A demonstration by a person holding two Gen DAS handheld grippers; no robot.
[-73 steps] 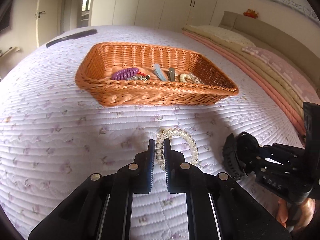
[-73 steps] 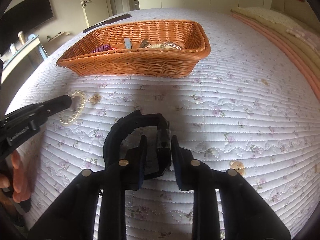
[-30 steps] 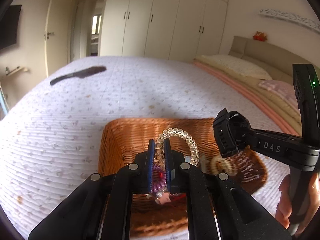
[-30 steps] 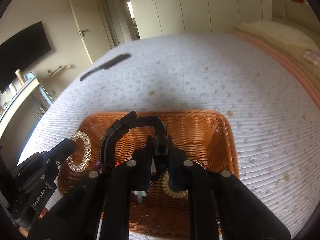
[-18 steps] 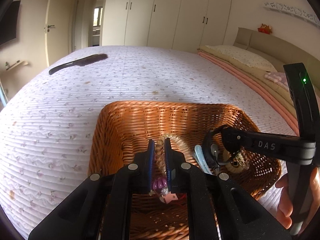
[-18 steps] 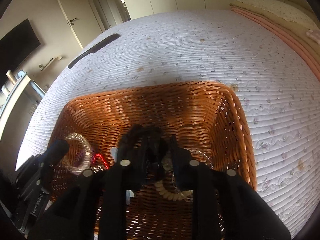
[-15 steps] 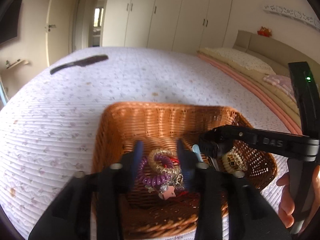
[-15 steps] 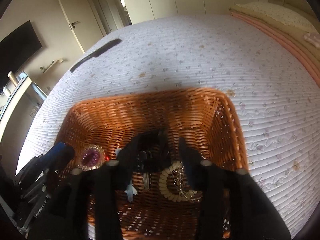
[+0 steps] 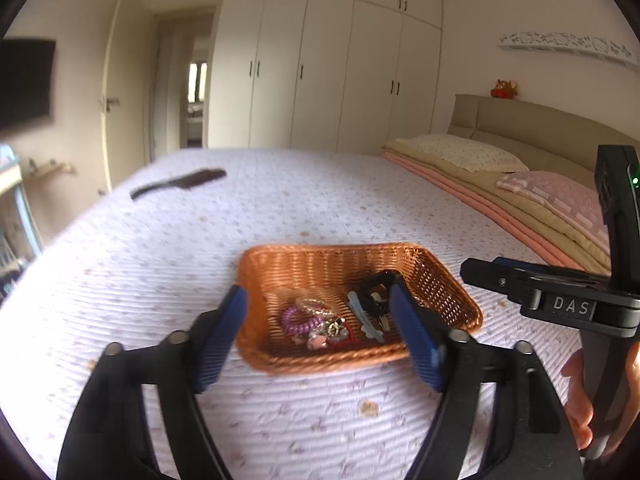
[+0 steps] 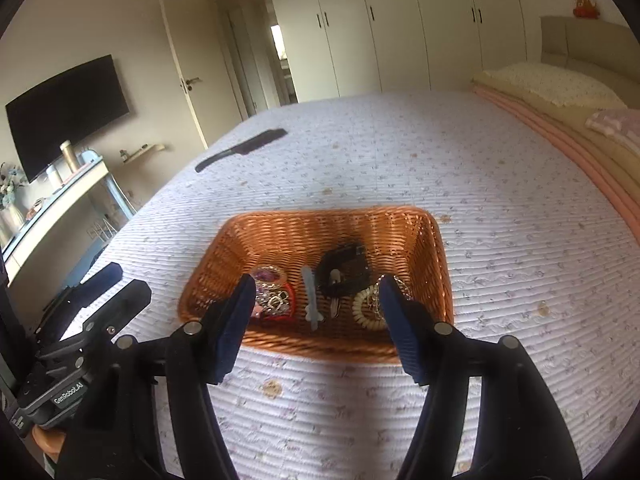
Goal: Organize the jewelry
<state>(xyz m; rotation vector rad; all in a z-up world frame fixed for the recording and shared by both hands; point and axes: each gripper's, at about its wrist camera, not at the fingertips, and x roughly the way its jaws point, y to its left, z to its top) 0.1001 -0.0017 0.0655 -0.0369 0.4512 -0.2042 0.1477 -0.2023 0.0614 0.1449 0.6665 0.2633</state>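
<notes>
An orange wicker basket (image 9: 436, 280) (image 10: 434, 248) sits on the quilted bed. In it lie a clear spiral bracelet (image 9: 314, 304) on a purple spiral tie (image 9: 298, 320), a black hair claw (image 9: 376, 296) (image 10: 346, 270), a pale blue clip (image 10: 310, 294) and a beaded bracelet (image 10: 366, 306). My left gripper (image 9: 320, 336) is open and empty, raised in front of the basket. My right gripper (image 10: 316, 316) is open and empty, also raised in front of the basket. Each gripper shows at the edge of the other's view.
A black comb (image 9: 178, 184) (image 10: 242, 148) lies on the far left of the bed. Pillows and folded blankets (image 9: 520, 200) line the right side. A desk (image 10: 52, 192) stands left of the bed, wardrobes at the back.
Both grippers opened and dropped the clear spiral bracelet and the black hair claw into the basket. Both have since pulled back and up from the basket.
</notes>
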